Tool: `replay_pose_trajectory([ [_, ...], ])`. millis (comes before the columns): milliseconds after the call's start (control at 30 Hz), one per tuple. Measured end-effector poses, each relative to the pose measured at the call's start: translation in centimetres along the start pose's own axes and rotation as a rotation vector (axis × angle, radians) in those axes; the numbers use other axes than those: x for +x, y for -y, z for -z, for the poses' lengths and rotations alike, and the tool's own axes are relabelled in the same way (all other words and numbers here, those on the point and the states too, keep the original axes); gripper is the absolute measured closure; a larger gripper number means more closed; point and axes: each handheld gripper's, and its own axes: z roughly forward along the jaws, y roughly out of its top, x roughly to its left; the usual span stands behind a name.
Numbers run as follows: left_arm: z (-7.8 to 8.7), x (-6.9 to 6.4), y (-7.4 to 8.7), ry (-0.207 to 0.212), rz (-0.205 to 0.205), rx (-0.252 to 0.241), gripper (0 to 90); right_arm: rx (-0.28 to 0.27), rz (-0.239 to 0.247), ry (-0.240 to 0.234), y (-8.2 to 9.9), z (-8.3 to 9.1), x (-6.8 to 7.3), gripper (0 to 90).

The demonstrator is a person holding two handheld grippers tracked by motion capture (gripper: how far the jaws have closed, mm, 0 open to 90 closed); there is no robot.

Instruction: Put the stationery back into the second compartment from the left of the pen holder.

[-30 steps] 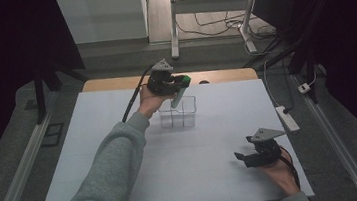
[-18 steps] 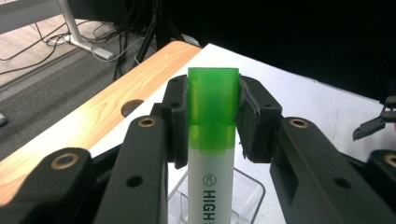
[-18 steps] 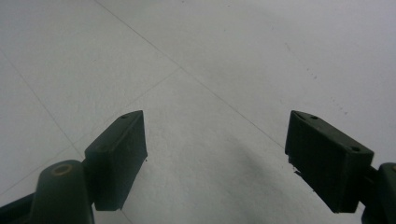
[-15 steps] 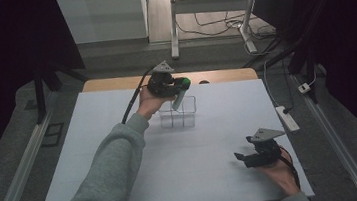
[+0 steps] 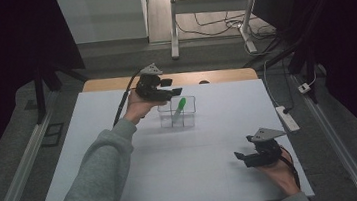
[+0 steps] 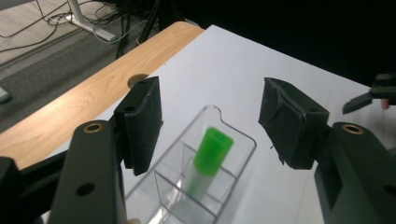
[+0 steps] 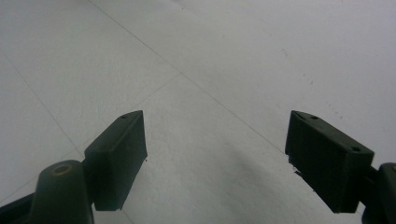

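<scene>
A clear plastic divided box [image 5: 191, 115] stands on the white table toward the back middle. A green-capped marker [image 5: 180, 105] leans inside one compartment, cap up. My left gripper [image 5: 176, 91] hovers just left of and above the box; its jaws have just been opening and now stand wide apart. In the left gripper view the green cap [image 6: 213, 150] sits below and between the pads [image 6: 141, 122], untouched, inside the box [image 6: 236, 161]. My right gripper [image 5: 241, 157] rests open near the front right, and in its own view the right gripper [image 7: 215, 158] holds nothing over bare table.
The white table top [image 5: 188, 165] has a wooden strip [image 5: 219, 75] along its far edge. A white power strip [image 5: 289, 118] lies by the right edge. Desk legs and cables [image 5: 218, 21] stand on the floor beyond.
The left gripper's jaws have spread open and let go of the green marker, which now leans in the clear box. The left hand has drawn back slightly to the left. The right hand stayed still.
</scene>
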Motion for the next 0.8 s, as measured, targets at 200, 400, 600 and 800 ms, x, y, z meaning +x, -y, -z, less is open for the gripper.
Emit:
replay_pose_trajectory([
  [200, 1.5, -0.5, 1.7, 0.011, -0.011, 0.027, 38.5, -0.004, 0.000, 0.000, 0.0, 0.1, 0.0, 19.7],
  [400, 3.6, -1.1, 3.6, 0.010, -0.007, 0.041, 38.5, -0.013, -0.005, 0.013, 0.0, 0.4, -0.3, 20.0],
  [600, 6.1, -1.6, 6.3, -0.004, 0.011, 0.048, 38.3, -0.027, -0.010, 0.020, 0.0, 0.7, -0.4, 20.2],
  [800, 7.9, -2.1, 9.2, -0.029, 0.036, 0.051, 38.0, -0.027, -0.024, 0.034, 0.2, 1.1, -0.9, 20.2],
])
